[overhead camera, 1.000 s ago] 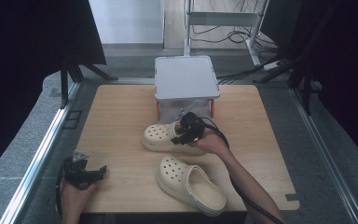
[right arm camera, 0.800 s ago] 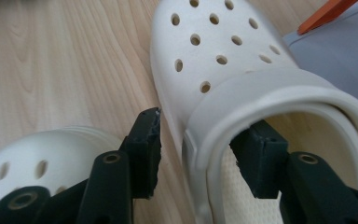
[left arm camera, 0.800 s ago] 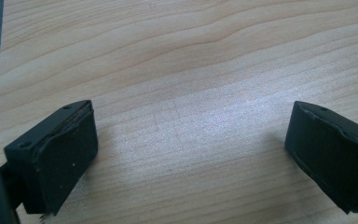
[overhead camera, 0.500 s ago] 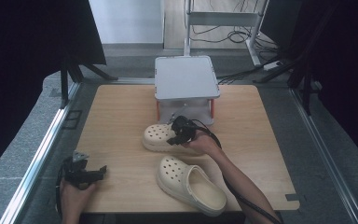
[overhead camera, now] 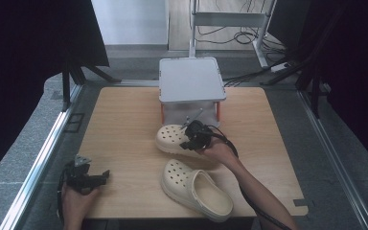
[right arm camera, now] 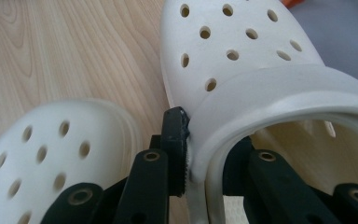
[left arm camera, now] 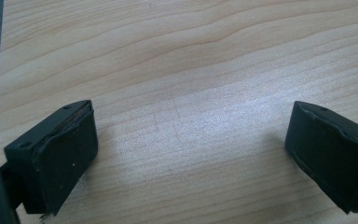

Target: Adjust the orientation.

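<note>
I have the right gripper (overhead camera: 191,139) clamped on the far clog (overhead camera: 172,138). In the right gripper view its jaws have just closed on the side wall of the clog (right arm camera: 242,79) at the shoe opening, one jaw outside and one inside, with the wall pinched between them. This clog lies on the table (overhead camera: 124,124) just in front of the grey box (overhead camera: 190,79). The near clog (overhead camera: 194,188) lies apart from it, closer to my side of the table.

Procedure for the step in hand, as I judge it:
1. Confirm that the pads sit fully on the wall, not only on the rim. The soft foam can slip out under load.
2. Lift straight up before any sideways travel, so the sole clears the table and the near clog.
3. Keep the toe from swinging into the grey box.

The left gripper (overhead camera: 84,177) rests at the table's near left corner. Its jaws stand wide, with bare wood between them.

Markings: I can read no brand, label or writing on either clog or on the box.
</note>
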A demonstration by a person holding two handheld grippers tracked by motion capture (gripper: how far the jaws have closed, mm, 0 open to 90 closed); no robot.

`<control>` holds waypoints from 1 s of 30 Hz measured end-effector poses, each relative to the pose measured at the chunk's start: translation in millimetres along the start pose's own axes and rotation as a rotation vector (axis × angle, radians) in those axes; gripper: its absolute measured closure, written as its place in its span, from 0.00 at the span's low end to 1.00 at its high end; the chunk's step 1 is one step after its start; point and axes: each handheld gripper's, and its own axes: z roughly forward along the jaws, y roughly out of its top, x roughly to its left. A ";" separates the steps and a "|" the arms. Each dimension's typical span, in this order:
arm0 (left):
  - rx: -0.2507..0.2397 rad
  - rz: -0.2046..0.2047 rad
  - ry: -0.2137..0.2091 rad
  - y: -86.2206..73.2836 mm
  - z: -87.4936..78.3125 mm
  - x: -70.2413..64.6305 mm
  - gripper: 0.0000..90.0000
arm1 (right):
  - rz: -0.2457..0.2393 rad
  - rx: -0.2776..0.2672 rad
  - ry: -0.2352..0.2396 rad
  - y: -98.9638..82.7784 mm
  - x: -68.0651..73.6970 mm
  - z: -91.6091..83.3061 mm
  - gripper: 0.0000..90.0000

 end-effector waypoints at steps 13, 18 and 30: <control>0.000 0.003 0.000 0.0 0.0 0.2 0.03 | 0.097 -0.015 -0.068 -38.2 8.6 -45.0 0.84; 0.000 0.001 0.002 0.1 0.0 0.0 0.03 | 0.155 -0.024 -0.087 -59.7 17.6 -58.0 0.84; 0.000 0.000 0.000 0.0 0.0 0.0 0.03 | 0.246 -0.023 -0.060 -84.9 29.1 -40.9 0.84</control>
